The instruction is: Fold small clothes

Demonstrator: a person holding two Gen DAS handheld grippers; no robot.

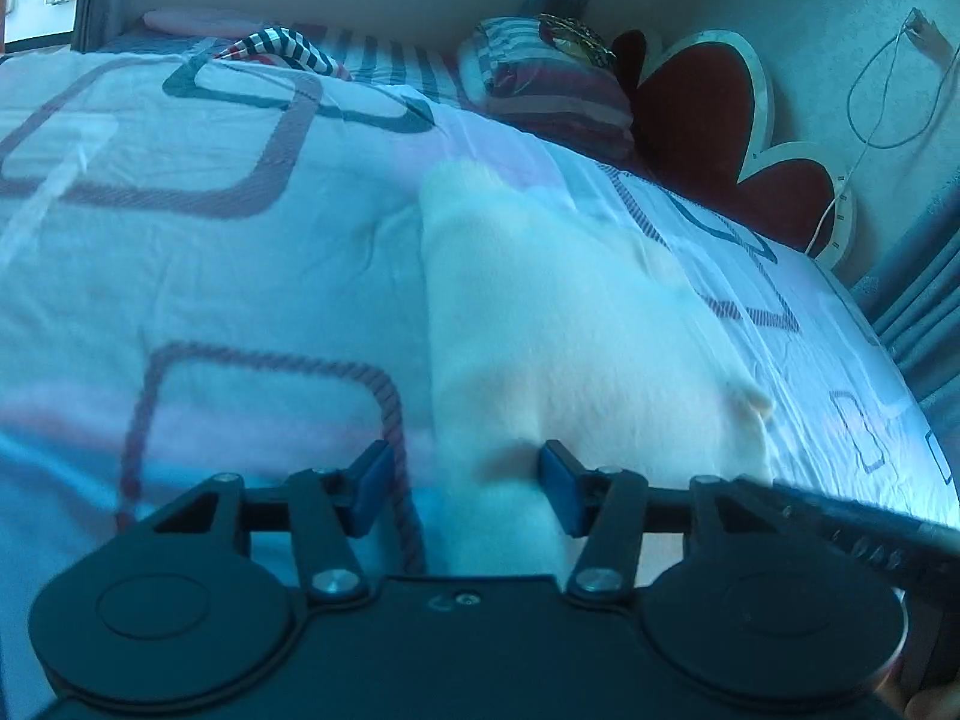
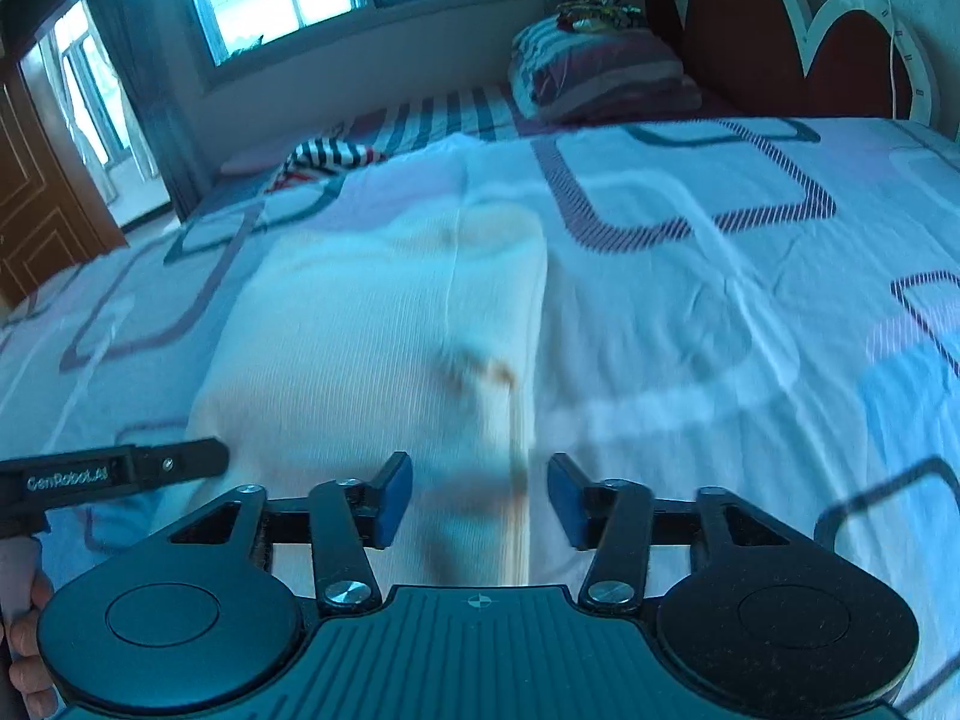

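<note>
A cream ribbed garment (image 1: 570, 330) lies flat on the patterned bed sheet (image 1: 210, 270), folded into a long panel. My left gripper (image 1: 465, 483) hangs over its near left edge, jaws apart, with the cloth's edge under the gap and the pads (image 1: 558, 480) clear of it. In the right wrist view the garment (image 2: 372, 330) shows a centre seam and brownish marks. My right gripper (image 2: 480, 498) is open over its near right edge, which runs between the pads (image 2: 393, 498) untouched. The left gripper's finger (image 2: 120, 471) reaches in from the left.
A striped garment (image 2: 330, 159) lies crumpled at the far side of the bed. Folded striped bedding (image 2: 600, 72) is stacked by the red scalloped headboard (image 2: 750, 30). A cable (image 1: 870, 120) hangs on the wall. A brown door (image 2: 36, 198) and a window are beyond the bed.
</note>
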